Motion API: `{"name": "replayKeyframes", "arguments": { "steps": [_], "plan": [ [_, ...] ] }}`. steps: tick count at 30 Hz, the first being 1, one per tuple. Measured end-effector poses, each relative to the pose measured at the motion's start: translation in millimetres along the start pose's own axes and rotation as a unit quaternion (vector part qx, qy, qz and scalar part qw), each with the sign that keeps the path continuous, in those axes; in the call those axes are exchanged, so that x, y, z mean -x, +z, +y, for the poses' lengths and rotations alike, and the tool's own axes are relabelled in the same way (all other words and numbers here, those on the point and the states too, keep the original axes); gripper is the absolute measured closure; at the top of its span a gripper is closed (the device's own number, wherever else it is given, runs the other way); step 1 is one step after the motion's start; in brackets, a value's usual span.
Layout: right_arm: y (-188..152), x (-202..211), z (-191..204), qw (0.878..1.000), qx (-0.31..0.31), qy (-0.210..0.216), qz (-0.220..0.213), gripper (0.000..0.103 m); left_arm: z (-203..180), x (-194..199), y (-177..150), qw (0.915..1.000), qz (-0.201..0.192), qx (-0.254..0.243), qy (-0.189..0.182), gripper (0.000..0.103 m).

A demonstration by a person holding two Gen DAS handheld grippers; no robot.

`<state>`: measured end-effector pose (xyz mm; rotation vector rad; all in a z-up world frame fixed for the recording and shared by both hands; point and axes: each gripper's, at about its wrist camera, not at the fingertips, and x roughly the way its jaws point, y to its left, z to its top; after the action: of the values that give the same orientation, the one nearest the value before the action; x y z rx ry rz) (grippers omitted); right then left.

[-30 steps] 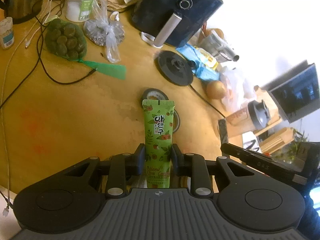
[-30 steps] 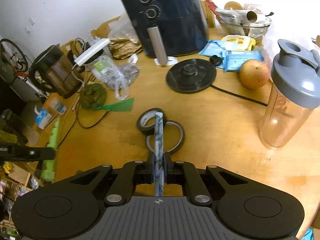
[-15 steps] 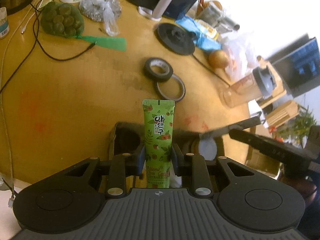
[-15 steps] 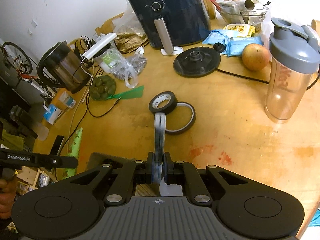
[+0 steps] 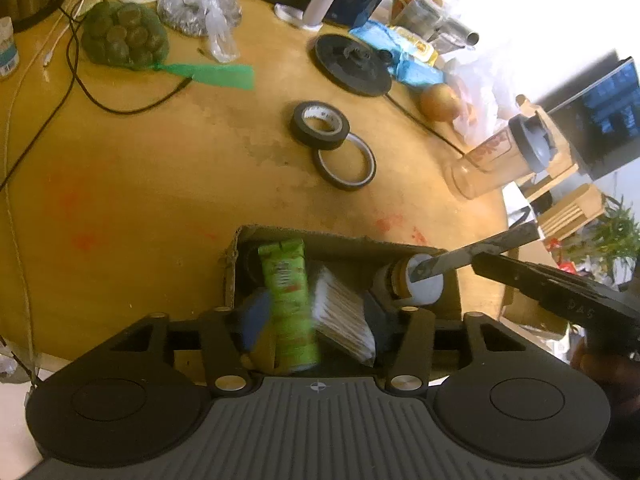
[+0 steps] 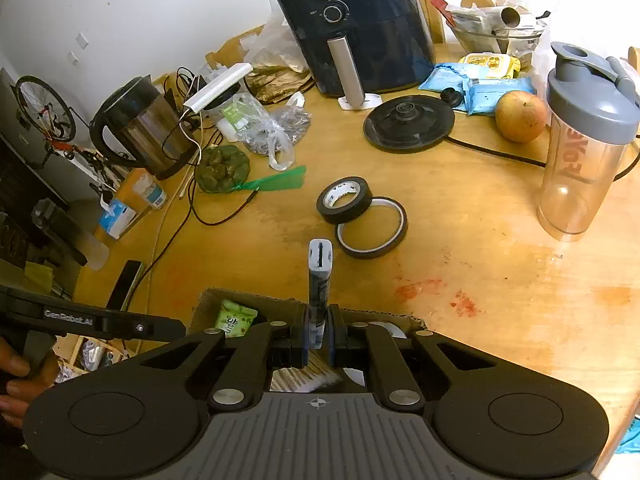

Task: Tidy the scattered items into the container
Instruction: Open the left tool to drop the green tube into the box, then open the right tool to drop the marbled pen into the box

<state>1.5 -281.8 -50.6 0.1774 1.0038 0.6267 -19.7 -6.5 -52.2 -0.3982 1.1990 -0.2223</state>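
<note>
My left gripper (image 5: 316, 320) hangs over an open cardboard box (image 5: 344, 240) with its jaws opening. The green tube (image 5: 288, 300) is blurred between them, free of the pads, tilted down into the box. A pack of cotton swabs (image 5: 344, 312) and a white jar (image 5: 420, 284) lie inside. My right gripper (image 6: 319, 332) is shut on a flat grey device (image 6: 320, 264), held upright above the box's rim (image 6: 208, 300). A black tape roll (image 6: 344, 200) and a thin tape ring (image 6: 372, 232) lie on the table beyond.
Farther back on the wooden table (image 6: 460, 220) stand a dark air fryer (image 6: 360, 28), a kettle (image 6: 140, 128), its black base (image 6: 408, 122), an apple (image 6: 520, 116) and a shaker bottle (image 6: 584, 140). A net of green fruit (image 5: 124, 36) and cables (image 5: 80, 80) lie at the left.
The left jaws have parted and the green tube has slipped from them down into the box. The right gripper has carried the flat device nearer the box.
</note>
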Motion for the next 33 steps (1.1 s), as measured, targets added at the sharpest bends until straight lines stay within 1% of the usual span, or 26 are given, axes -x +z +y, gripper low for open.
{"name": "replayKeyframes", "arguments": {
  "steps": [5, 7, 8, 10, 11, 12, 13, 15, 18, 24, 25, 26, 28, 30, 31, 33],
  "plan": [
    [-2, -3, 8, 1.0, 0.007, 0.009, -0.011, 0.092, 1, 5, -3, 1.0, -0.005, -0.001, -0.002, 0.051],
    [-5, -5, 13, 0.999, 0.026, 0.02, -0.021, 0.092, 2, 6, -4, 1.0, -0.007, 0.0, -0.002, 0.051],
    [-8, -7, 16, 0.999, 0.038, 0.009, -0.02, 0.09, 2, 7, -5, 1.0, -0.008, 0.0, -0.002, 0.051],
    [-15, -11, 18, 0.999, 0.053, -0.011, -0.001, 0.073, 3, 9, -6, 0.9999, -0.012, 0.0, -0.002, 0.051],
    [-19, -11, 18, 0.998, 0.058, -0.019, 0.003, 0.051, 4, 10, -6, 0.9999, -0.015, 0.001, -0.001, 0.051],
    [-23, -9, 19, 0.998, 0.06, -0.023, -0.002, 0.033, 6, 11, -6, 0.9998, -0.018, 0.002, 0.0, 0.051],
    [-26, -6, 19, 0.998, 0.061, -0.027, -0.008, 0.026, 7, 12, -6, 0.9998, -0.021, 0.004, 0.001, 0.051],
    [-30, -1, 17, 0.998, 0.059, -0.034, -0.015, 0.006, 8, 13, -6, 0.9996, -0.027, 0.006, 0.003, 0.051],
    [-33, 4, 14, 0.998, 0.052, -0.04, -0.018, 0.0, 8, 13, -5, 0.9995, -0.032, 0.004, 0.004, 0.051],
    [-33, 5, 16, 0.997, 0.05, -0.051, -0.019, 0.0, 3, 13, -4, 0.9991, -0.039, -0.015, 0.007, 0.049],
    [-32, 5, 18, 0.997, 0.053, -0.052, -0.019, 0.0, 2, 13, -4, 0.9989, -0.042, -0.019, 0.008, 0.047],
    [-32, 4, 19, 0.997, 0.057, -0.054, -0.018, 0.0, 0, 13, -3, 0.9987, -0.045, -0.022, 0.009, 0.04],
    [-32, 3, 20, 0.996, 0.062, -0.059, -0.015, 0.0, -2, 15, -4, 0.9982, -0.053, -0.027, 0.011, 0.032],
    [-32, 1, 22, 0.996, 0.066, -0.063, -0.011, 0.0, -4, 16, -3, 0.9974, -0.062, -0.033, 0.014, 0.03],
    [-31, -1, 22, 0.995, 0.068, -0.066, -0.009, 0.0, -5, 17, -3, 0.9972, -0.065, -0.035, 0.016, 0.028],
    [-30, -3, 22, 0.995, 0.069, -0.07, -0.007, 0.0, -6, 18, -3, 0.9967, -0.069, -0.037, 0.02, 0.027]
  ]
}}
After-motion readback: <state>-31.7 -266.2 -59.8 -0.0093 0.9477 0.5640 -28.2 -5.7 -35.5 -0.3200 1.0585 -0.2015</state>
